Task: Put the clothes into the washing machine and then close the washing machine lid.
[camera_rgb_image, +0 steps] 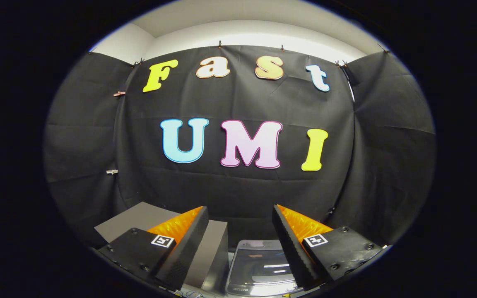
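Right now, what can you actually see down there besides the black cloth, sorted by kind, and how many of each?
Washing machine, lid shut, low between the fingers: 1
Grey box-shaped block beside the machine: 1
Tongs, fingers apart with nothing between them: 1
Small clips pinned on the cloth wall: at least 2
Clothes: 0
Total: at least 5

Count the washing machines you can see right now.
1. The washing machine sits low between the open fingers of the hand-held gripper, right of a grey box. Others may be hidden below.
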{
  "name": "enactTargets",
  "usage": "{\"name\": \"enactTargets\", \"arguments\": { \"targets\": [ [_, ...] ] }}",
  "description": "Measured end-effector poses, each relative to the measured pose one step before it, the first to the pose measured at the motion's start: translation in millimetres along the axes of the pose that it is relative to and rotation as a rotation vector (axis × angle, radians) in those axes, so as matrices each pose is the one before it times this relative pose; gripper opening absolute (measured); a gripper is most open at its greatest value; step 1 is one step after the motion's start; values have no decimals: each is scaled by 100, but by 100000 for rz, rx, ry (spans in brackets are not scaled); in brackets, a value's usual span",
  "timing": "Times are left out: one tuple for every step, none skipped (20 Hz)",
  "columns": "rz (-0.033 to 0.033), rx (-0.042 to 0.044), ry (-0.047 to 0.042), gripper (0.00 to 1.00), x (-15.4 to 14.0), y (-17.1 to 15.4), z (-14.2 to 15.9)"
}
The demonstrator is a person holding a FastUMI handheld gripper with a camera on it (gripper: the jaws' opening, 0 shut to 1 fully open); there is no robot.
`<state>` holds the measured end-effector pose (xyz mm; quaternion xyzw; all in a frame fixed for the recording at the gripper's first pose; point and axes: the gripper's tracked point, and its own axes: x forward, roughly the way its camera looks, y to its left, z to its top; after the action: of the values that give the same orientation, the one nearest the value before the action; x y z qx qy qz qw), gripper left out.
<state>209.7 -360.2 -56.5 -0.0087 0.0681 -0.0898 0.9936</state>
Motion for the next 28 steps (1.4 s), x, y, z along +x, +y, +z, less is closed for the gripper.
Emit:
{"name": "enactTargets", "arguments": {
  "targets": [
    [462,488,171,98,51,237,5],
    [133,201,56,98,56,63,86],
    [144,191,124,98,115,22,-29],
    [96,71,104,98,116,28,-27],
    [-57,-32,165,98,24,-15,-36],
    [606,107,143,98,32,203,-24],
    [572,242,312,98,-5,250,-78],
    [102,-261,536,98,121,71,-192],
    [432,-91,527,98,-31,46,-116],
    [448,196,596,98,26,130,-104],
    [239,106,490,98,-37,93,-156],
    [191,472,240,98,50,6,-83],
    [-39,523,74,98,-81,24,-22],
    [32,749,153,98,-13,-54,-1],
    [-87,678,173,98,-118,37,-29],
    [260,493,98,98,-29,76,-98],
    [359,103,309,98,-123,218,-178],
    [43,-378,219,98,-87,40,-170],
    [253,-404,164,98,-182,18,-126],
    [31,-350,90,98,-69,49,-100],
    [-29,-205,129,98,-144,-2,-18],
    [316,87,288,98,-33,30,-44],
    [68,-77,219,98,-109,14,-164],
    [-149,-214,165,98,-69,-108,-77],
    [-124,-174,316,98,13,-128,-89],
    [58,-229,128,98,-48,-132,-102],
    [-378,-22,-176,98,-74,-260,82],
    [-242,170,-42,98,-39,-243,33]
  ]
}}
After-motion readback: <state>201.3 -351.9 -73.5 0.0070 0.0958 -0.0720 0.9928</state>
